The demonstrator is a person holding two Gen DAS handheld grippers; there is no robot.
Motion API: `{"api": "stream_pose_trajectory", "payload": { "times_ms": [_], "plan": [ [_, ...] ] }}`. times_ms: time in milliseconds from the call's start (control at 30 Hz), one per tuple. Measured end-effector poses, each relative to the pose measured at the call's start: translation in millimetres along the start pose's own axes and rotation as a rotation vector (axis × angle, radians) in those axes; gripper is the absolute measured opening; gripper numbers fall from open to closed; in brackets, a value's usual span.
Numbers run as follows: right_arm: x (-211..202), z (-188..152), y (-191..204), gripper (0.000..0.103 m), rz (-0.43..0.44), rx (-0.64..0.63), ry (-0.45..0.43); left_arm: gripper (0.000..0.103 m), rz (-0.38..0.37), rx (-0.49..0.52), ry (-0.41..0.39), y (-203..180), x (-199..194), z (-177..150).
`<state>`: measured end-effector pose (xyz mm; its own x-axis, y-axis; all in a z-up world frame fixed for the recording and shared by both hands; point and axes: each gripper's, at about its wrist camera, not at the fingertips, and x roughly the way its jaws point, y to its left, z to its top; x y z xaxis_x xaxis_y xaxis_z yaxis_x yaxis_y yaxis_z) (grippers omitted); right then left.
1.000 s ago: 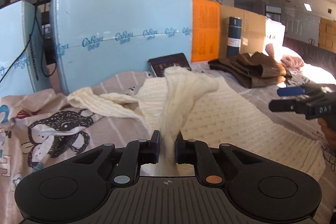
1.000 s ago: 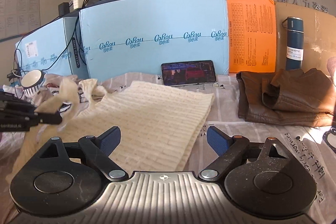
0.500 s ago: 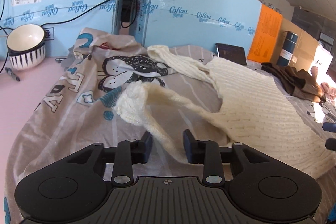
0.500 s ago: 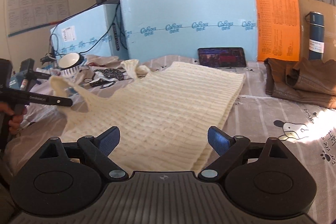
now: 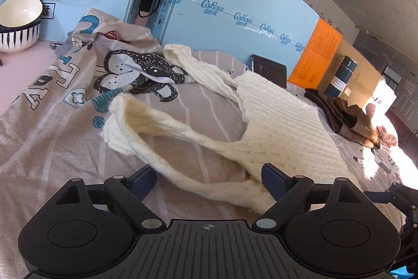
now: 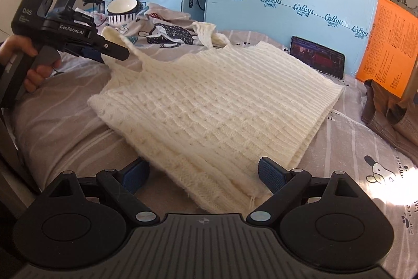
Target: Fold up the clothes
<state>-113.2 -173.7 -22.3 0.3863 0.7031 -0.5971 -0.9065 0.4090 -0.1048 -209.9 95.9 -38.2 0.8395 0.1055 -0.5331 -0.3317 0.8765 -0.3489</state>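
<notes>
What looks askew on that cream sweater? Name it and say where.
The cream sweater lies mostly flat, but its near sleeve is looped and twisted across the printed sheet instead of lying straight. The far sleeve trails off crookedly toward the blue boards. Nothing looks spilled or torn.

- Cream ribbed-knit sweater (image 6: pixel 214 106).
- Grey striped bedsheet (image 5: pixel 52 137) with black-and-white cartoon prints, teal touches.
- Light-blue foam boards (image 6: pixel 282 4), darker blue lettering.
- Orange sheet (image 6: pixel 392 43).
- Brown garment (image 5: pixel 342 114).
- White bowl (image 5: pixel 19 22), black stripes.
- Dark-blue flask (image 5: pixel 339 77).
</notes>
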Motion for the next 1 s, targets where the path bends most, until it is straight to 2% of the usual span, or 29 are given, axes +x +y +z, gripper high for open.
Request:
{"api": "stream_pose_trajectory", "payload": {
  "times_ms": [100,267,300,367,433,500,633,767,833,1000],
  "plan": [
    [6,5,-2,0.086,0.009,-0.005,-0.009,0.090,-0.001,-0.019,-0.008,2,2,1],
    [14,12,-4,0.065,0.035,-0.013,-0.026,0.091,-0.002,-0.050,-0.022,6,4,3],
    [13,13,-4,0.054,0.053,-0.016,-0.032,0.091,-0.002,-0.057,-0.025,6,5,4],
    [10,16,-7,0.044,0.080,-0.001,-0.047,0.091,-0.003,-0.069,-0.031,8,6,4],
    [5,19,-12,0.025,0.112,0.021,-0.077,0.091,-0.003,-0.082,-0.036,9,7,5],
    [0,25,-17,0.023,0.122,0.029,-0.119,0.091,-0.003,-0.111,-0.050,12,7,7],
    [-2,44,-28,0.019,0.086,0.005,-0.210,0.091,0.003,-0.200,-0.077,22,7,11],
    [13,64,-43,0.018,0.032,-0.006,-0.247,0.091,0.000,-0.256,-0.142,28,0,12],
    [25,71,-52,0.018,0.012,0.006,-0.248,0.091,0.003,-0.269,-0.169,31,-4,14],
    [57,85,-72,0.017,-0.039,0.039,-0.208,0.091,-0.003,-0.274,-0.180,32,-5,20]
  ]
}}
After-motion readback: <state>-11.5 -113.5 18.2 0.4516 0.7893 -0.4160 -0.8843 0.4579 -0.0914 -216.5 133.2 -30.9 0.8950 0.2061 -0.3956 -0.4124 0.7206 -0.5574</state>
